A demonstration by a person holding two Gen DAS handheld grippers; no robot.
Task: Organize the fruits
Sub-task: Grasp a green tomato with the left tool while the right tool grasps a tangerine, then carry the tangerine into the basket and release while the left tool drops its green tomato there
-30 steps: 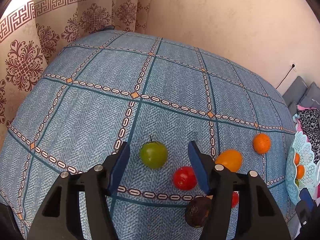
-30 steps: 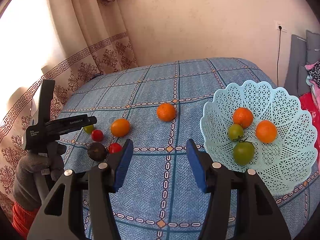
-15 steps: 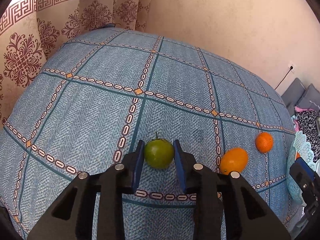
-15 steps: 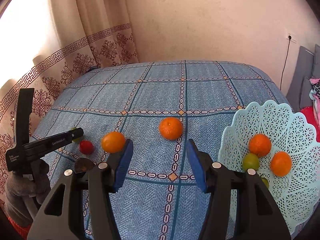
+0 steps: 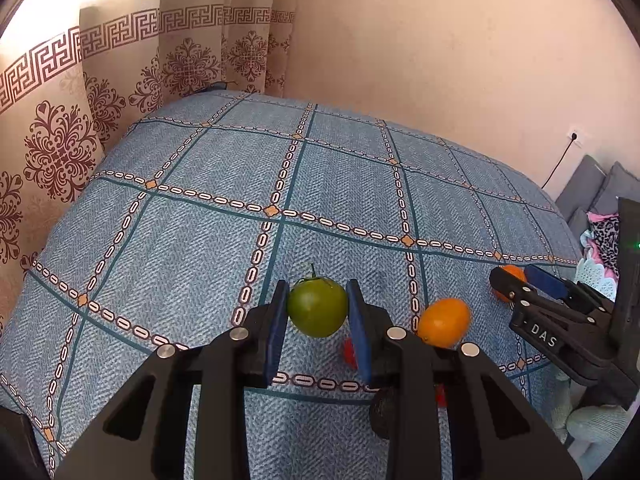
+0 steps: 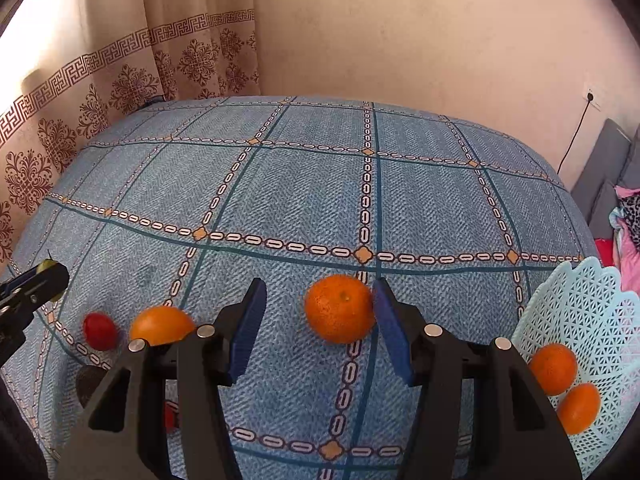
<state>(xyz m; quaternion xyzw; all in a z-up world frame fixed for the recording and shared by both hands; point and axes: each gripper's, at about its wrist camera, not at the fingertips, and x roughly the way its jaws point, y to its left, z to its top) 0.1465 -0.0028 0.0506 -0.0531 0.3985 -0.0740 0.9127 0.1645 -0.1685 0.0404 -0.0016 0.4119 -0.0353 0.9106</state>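
Note:
My left gripper (image 5: 318, 310) is shut on a green tomato (image 5: 317, 307) and holds it just above the blue bedspread. My right gripper (image 6: 320, 312) is open around a round orange (image 6: 339, 308) that lies on the bedspread; the right pad is close to it, the left pad is apart from it. In the left wrist view the right gripper (image 5: 532, 284) shows at the right, with that orange (image 5: 510, 274) behind it. A light blue lattice basket (image 6: 600, 320) at the right holds two oranges (image 6: 554, 368).
On the bedspread (image 6: 360, 200) lie an oval orange fruit (image 5: 444, 322), a red tomato (image 6: 99, 330), another red fruit (image 6: 172, 414) and a dark fruit (image 6: 90, 382). A patterned curtain (image 5: 60, 152) hangs at the left. Cushions and clothes (image 6: 624, 208) lie at the right.
My left gripper closed on the green tomato and lifted it slightly. My right gripper moved forward from beside the basket until the round orange sits between its open fingers.

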